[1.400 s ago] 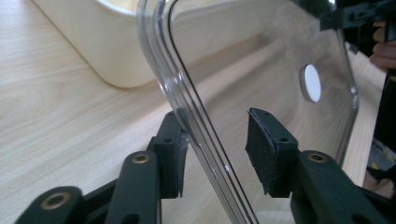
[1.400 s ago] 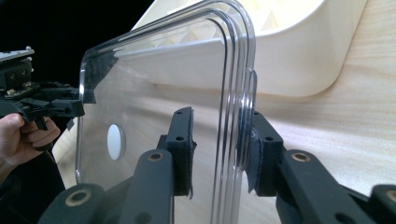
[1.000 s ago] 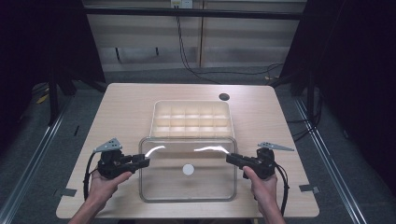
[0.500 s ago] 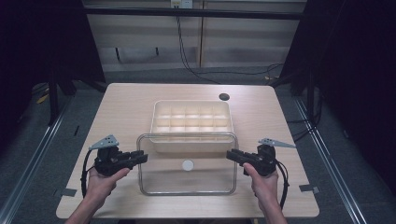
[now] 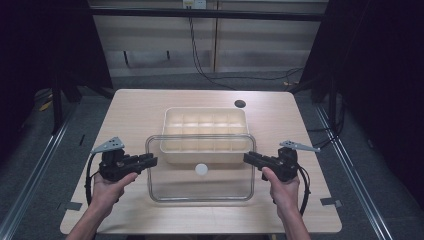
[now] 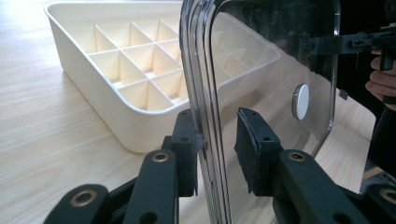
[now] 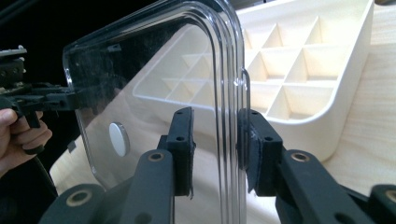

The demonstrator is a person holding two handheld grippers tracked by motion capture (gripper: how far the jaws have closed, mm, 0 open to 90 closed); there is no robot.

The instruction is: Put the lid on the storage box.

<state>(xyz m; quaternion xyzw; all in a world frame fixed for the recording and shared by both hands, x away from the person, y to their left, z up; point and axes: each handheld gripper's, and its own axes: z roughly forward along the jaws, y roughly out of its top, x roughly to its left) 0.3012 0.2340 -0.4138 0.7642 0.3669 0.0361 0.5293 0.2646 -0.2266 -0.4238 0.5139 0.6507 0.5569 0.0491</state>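
Observation:
A clear plastic lid (image 5: pixel 200 190) with a white disc (image 5: pixel 201 169) at its centre hangs flat over the table, overlapping the front edge of a cream divided tray (image 5: pixel 205 122). My left gripper (image 5: pixel 152 161) holds its left rim and my right gripper (image 5: pixel 247 157) its right rim. In the left gripper view the jaws (image 6: pixel 217 140) straddle the lid's rim (image 6: pixel 205 70), with the left pad against it. In the right gripper view the jaws (image 7: pixel 215 135) straddle the rim (image 7: pixel 229 70), with the right pad against it. The tray's compartments (image 6: pixel 140 60) look empty.
The light wooden table (image 5: pixel 140 110) has a dark round hole (image 5: pixel 240 103) behind the tray at the right. Dark floor, rails and cables surround the table. The opposite gripper and hand show through the lid (image 6: pixel 355 44) (image 7: pixel 46 100).
Both grippers and the lid have moved away from the person, so the lid now overlaps the tray's front edge. The glare on the lid is gone.

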